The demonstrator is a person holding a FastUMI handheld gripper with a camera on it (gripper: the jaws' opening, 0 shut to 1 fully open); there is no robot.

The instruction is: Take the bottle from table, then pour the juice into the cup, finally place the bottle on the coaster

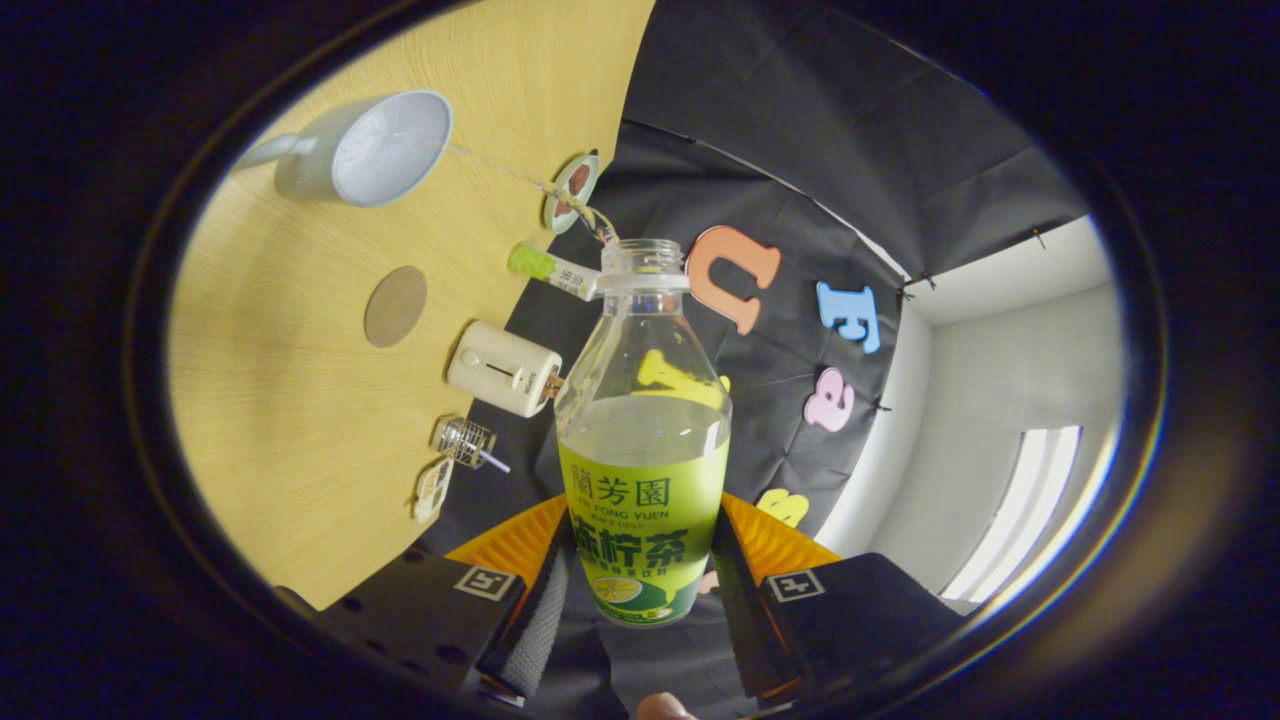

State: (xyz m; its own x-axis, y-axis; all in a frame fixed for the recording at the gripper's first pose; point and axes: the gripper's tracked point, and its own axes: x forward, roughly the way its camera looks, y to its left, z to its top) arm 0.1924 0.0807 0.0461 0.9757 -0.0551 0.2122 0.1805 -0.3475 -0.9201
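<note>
The tongs (640,590) are clamping the bottle (645,440), one finger pressing on each side of its lower labelled body, so the bottle is sitting right between them and sticking out ahead. The bottle is clear plastic with a green and yellow label, cap off, open neck pointing away from the tongs. Pale liquid is filling it to just above the label; the upper part is looking empty.

The whole scene is appearing tilted: the wooden table (290,420) is running up one side, to the left of the fingers, with the black cloth wall behind the bottle.

A thin stream of liquid (520,178) is showing between the bottle's mouth and the cup (365,150), which is a pale mug with a handle, lying far beyond the fingers and off to their left, its open mouth facing the camera. The round brown coaster (395,306) is lying flat on the table, nearer the tongs than the cup, well apart from the bottle and bare.

Other clutter along the table's edge by the cloth: a cream box-shaped device (503,368) just left of the bottle's shoulder, a small glass jar (464,441) nearer the tongs, a green tube (550,268) near the bottle's neck, and a small round item (572,190) beyond it. A fingertip (662,707) is peeking in behind the tongs.
</note>
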